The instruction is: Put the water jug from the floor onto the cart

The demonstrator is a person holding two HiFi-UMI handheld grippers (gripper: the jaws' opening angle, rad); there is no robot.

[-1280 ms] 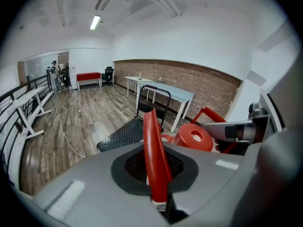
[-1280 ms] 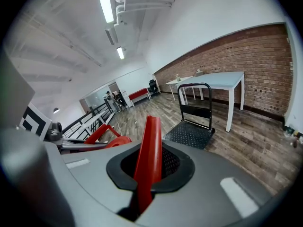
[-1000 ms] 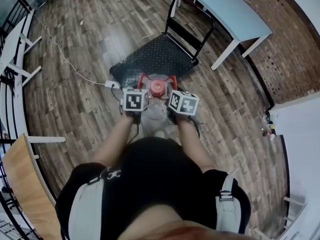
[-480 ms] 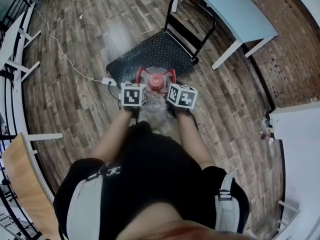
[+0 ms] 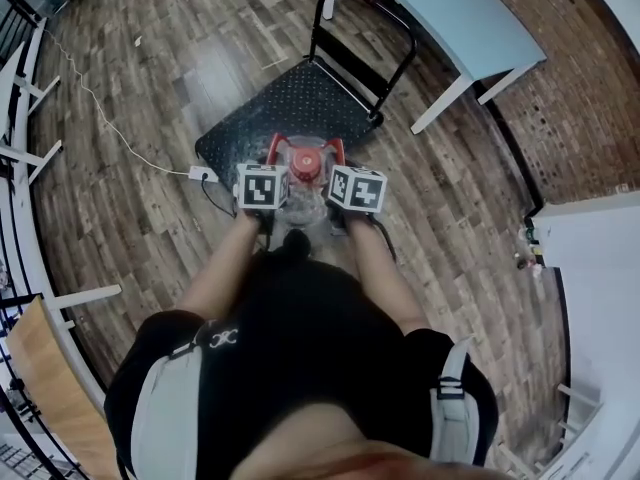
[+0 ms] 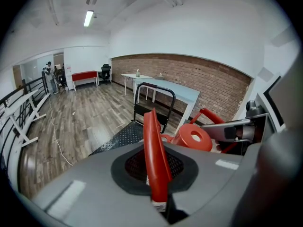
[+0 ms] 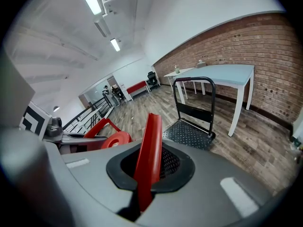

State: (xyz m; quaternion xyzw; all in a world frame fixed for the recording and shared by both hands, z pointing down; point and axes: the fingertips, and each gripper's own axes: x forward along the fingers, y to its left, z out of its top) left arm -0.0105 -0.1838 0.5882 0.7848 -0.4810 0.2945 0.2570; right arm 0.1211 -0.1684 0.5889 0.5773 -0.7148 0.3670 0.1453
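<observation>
The water jug (image 5: 305, 226) is clear with a red cap (image 5: 309, 162) and hangs between my two grippers, just at the near edge of the black cart (image 5: 288, 106). My left gripper (image 5: 274, 164) is shut on the jug's left red handle (image 6: 154, 159). My right gripper (image 5: 339, 166) is shut on the right red handle (image 7: 148, 161). The cap (image 6: 194, 137) shows beside the left jaws, and the same cap (image 7: 115, 140) beside the right ones. The cart's platform (image 7: 190, 133) lies ahead, its upright push bar (image 5: 366, 20) at the far end.
A light-blue table (image 5: 455, 8) stands right of the cart beside a brick wall (image 5: 580, 88). A white power strip (image 5: 203, 173) and its cable lie on the wood floor left of the cart. A wooden desk (image 5: 40, 363) is at the near left.
Both grippers have carried the jug forward towards the cart. The cap now overlaps the platform's near edge, where before it was short of it.
</observation>
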